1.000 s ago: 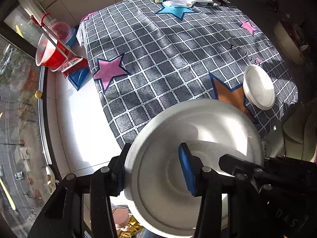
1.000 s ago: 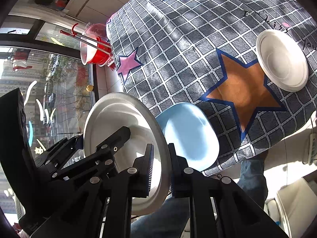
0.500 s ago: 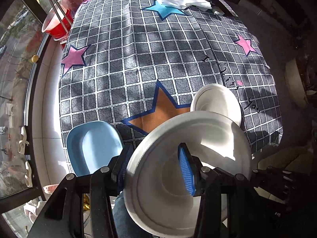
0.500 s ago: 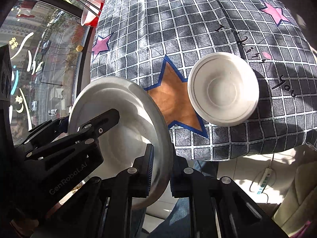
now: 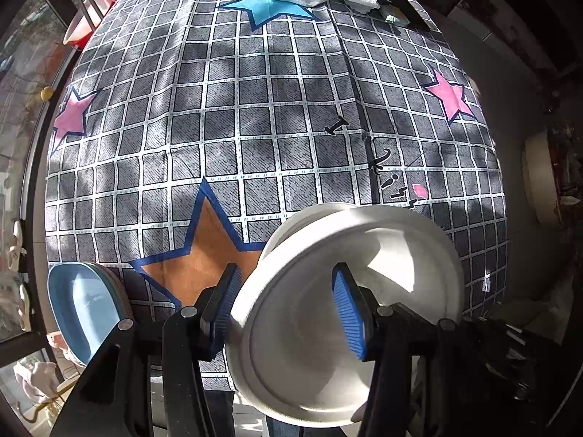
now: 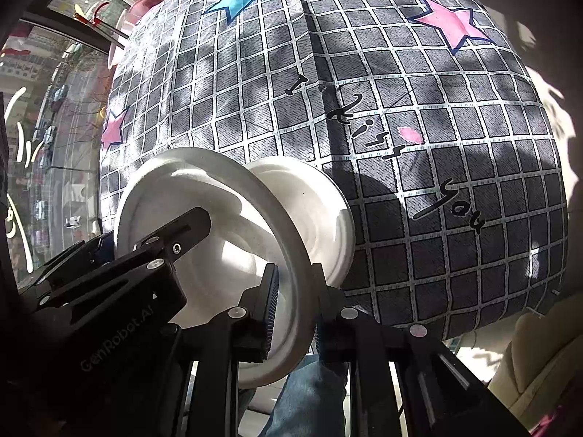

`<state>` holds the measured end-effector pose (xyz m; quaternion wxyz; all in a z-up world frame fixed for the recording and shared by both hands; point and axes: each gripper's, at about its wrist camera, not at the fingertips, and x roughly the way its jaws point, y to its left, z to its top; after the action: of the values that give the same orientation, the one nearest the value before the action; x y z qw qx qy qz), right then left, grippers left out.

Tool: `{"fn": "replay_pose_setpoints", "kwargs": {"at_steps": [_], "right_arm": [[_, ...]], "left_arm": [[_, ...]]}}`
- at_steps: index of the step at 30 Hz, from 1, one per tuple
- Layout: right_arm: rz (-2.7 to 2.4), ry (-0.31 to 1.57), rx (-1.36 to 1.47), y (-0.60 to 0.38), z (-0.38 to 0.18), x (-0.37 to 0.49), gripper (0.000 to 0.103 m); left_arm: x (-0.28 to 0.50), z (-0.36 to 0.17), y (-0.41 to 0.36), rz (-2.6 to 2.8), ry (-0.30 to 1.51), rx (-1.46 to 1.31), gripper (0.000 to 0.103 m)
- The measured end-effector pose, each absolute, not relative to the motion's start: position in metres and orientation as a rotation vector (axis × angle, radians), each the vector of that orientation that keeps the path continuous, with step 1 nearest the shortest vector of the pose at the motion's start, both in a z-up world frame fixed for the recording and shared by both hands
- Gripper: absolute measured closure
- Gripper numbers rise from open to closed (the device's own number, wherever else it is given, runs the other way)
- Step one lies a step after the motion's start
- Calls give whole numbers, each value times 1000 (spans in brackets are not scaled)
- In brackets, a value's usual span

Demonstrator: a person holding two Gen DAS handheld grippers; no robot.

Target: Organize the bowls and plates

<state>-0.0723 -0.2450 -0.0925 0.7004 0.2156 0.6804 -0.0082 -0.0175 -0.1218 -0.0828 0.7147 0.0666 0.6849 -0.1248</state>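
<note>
Stacking step: right tongs (image 6: 295,313) pinch the white plate (image 6: 218,255) rim, left tongs (image 5: 288,313) have just been opening around it; next, lower onto the plate at 12 o'clock (image 6: 328,218)

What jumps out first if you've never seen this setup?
A big white plate fills the foreground, pinched at its rim by the right gripper, hanging over a second white plate on the table. Behind lies a grey checked tablecloth with an orange star.

2 wrist views face down, close (both show tablecloth (image 5: 255,116)).
</note>
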Motion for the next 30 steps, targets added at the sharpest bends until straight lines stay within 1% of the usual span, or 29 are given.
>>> {"fn": "replay_pose_setpoints", "kwargs": {"at_steps": [2, 5, 9, 10, 11, 12, 13, 14, 16, 17, 19, 22, 26, 30], "right_arm": [[-35, 1525, 443, -248, -100, -68, 84], [-48, 1542, 376, -250, -108, -65, 84], [-43, 1557, 348, -255, -113, -64, 83], [-44, 1556, 345, -257, -112, -64, 62], [-51, 1545, 339, -258, -109, -65, 22], [-71, 1524, 321, -260, -105, -67, 13], [-83, 1498, 299, -262, -100, -70, 7], [-70, 1485, 296, -262, -96, -71, 7], [-57, 1483, 306, -264, -91, -76, 7], [-60, 1477, 304, -263, -88, -78, 1], [-77, 1454, 259, -261, -82, -84, 1], [-96, 1459, 142, -250, -78, -90, 1], [-80, 1488, 206, -247, -77, -97, 1], [-104, 1496, 182, -248, -77, -97, 1]], "left_arm": [[-18, -85, -122, -257, 1509, 182, 34], [-23, -81, -119, -246, 1479, 254, 24], [-33, -74, -107, -263, 1498, 289, 23], [-36, -72, -104, -266, 1503, 291, 23], [-39, -69, -101, -266, 1500, 294, 20], [-42, -66, -98, -270, 1496, 299, 17], [-45, -62, -95, -274, 1492, 310, 12], [-47, -59, -93, -273, 1489, 323, 9], [-50, -57, -90, -277, 1502, 339, 0], [-51, -56, -89, -288, 1519, 329, 0], [-51, -57, -88, -318, 1549, 303, 0], [-50, -50, -89, -316, 1527, 310, 0], [-47, -41, -87, -290, 1492, 330, 0], [-44, -35, -82, -265, 1471, 333, 0]]}}
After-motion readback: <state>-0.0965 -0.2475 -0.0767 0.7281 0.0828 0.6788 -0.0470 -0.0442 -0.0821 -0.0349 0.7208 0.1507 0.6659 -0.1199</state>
